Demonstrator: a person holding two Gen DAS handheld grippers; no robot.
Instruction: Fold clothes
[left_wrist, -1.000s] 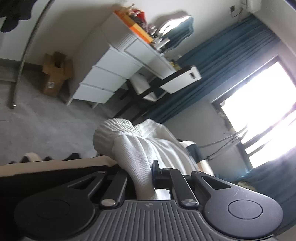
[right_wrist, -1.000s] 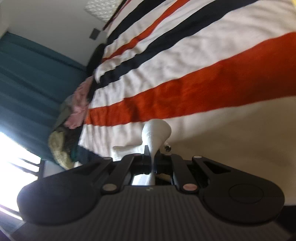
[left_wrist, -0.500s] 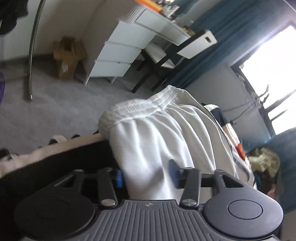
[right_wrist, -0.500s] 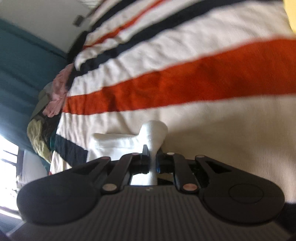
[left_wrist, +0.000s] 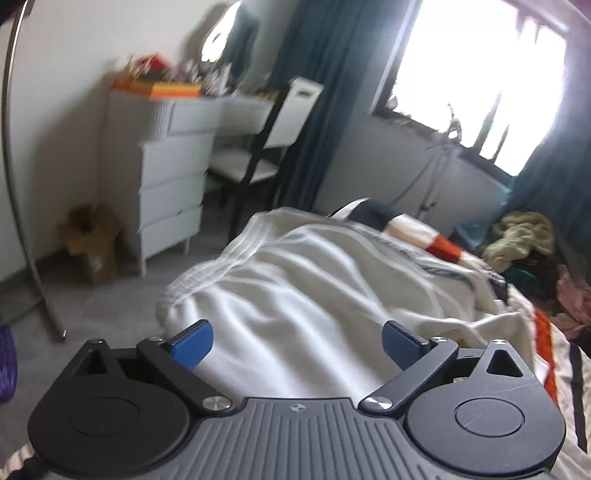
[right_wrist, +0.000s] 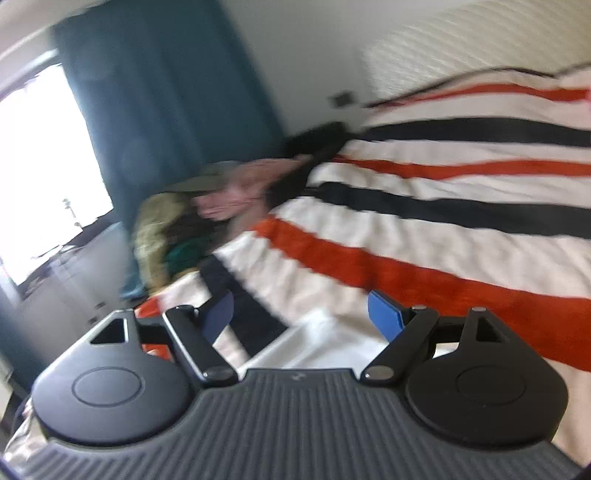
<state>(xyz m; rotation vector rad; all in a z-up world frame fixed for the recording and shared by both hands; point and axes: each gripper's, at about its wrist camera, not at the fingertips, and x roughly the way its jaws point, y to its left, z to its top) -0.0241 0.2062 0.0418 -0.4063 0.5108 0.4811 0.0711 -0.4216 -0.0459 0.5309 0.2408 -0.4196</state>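
Observation:
A white garment with a ribbed elastic waistband (left_wrist: 295, 295) lies crumpled on the bed, its waistband toward the bed's edge. My left gripper (left_wrist: 297, 339) hangs just above it, jaws wide open and empty, blue pads (left_wrist: 194, 338) apart. My right gripper (right_wrist: 303, 314) is also wide open and empty above the striped bedspread (right_wrist: 443, 229). A white edge of the garment (right_wrist: 317, 343) shows just below the right gripper's fingers. Both views are blurred by motion.
A heap of other clothes (left_wrist: 524, 243) lies at the bed's far side by the teal curtain; it also shows in the right wrist view (right_wrist: 192, 214). A white dresser (left_wrist: 166, 184), a chair (left_wrist: 266, 147), a cardboard box (left_wrist: 92, 240) and a curved metal pole (left_wrist: 22, 184) stand on the grey carpet.
Both grippers have opened and let go of the white garment, which now lies on the bed. Both grippers have swung upward and level, away from the cloth.

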